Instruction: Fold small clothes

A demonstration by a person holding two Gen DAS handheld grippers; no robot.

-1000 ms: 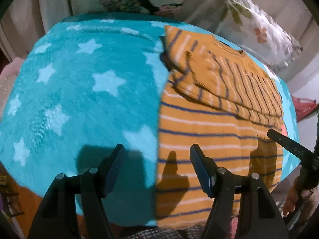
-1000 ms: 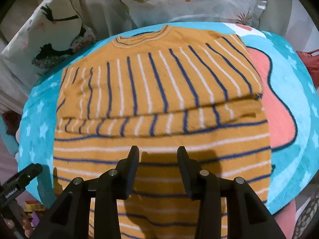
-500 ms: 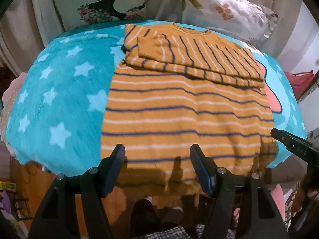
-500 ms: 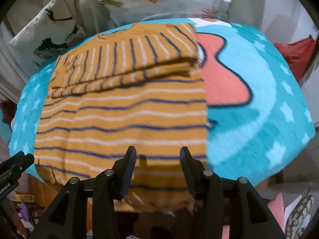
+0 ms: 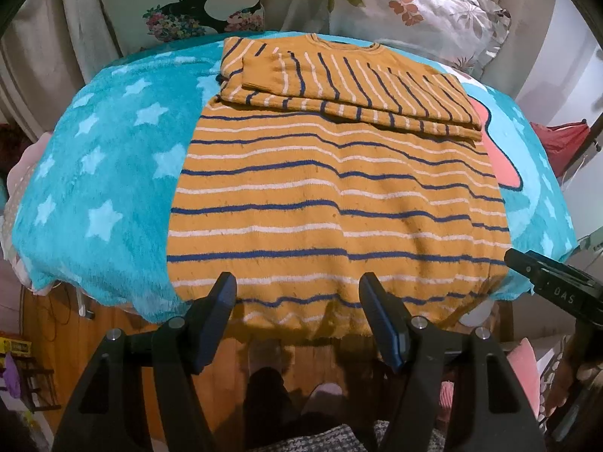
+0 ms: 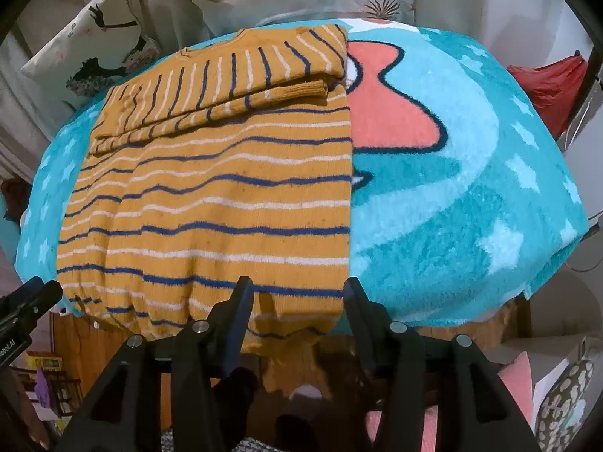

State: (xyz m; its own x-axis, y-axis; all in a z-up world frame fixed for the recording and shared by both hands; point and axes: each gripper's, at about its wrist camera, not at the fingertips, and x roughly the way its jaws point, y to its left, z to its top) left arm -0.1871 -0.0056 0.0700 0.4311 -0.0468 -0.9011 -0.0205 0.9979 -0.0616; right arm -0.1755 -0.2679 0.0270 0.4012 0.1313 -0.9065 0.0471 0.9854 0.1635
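Note:
An orange sweater with blue and white stripes point(image 5: 331, 196) lies flat on a turquoise star blanket point(image 5: 101, 173). Its sleeves are folded across the chest at the far end. Its hem hangs over the near edge of the blanket. It also shows in the right wrist view point(image 6: 218, 196). My left gripper point(image 5: 297, 301) is open and empty, just in front of the hem's left half. My right gripper point(image 6: 296, 301) is open and empty at the hem's right corner. The right gripper's finger shows at the right edge of the left wrist view point(image 5: 542, 271).
Floral and printed pillows point(image 5: 410, 7) stand behind the blanket. A pink shape point(image 6: 388, 113) is printed on the blanket right of the sweater. A red bag point(image 6: 550, 86) lies at the far right. A wooden floor point(image 5: 94, 339) shows below the near edge.
Both grippers have pulled back toward the near edge and away from the sweater. The whole sweater and its hanging hem are now in view. Both stay open.

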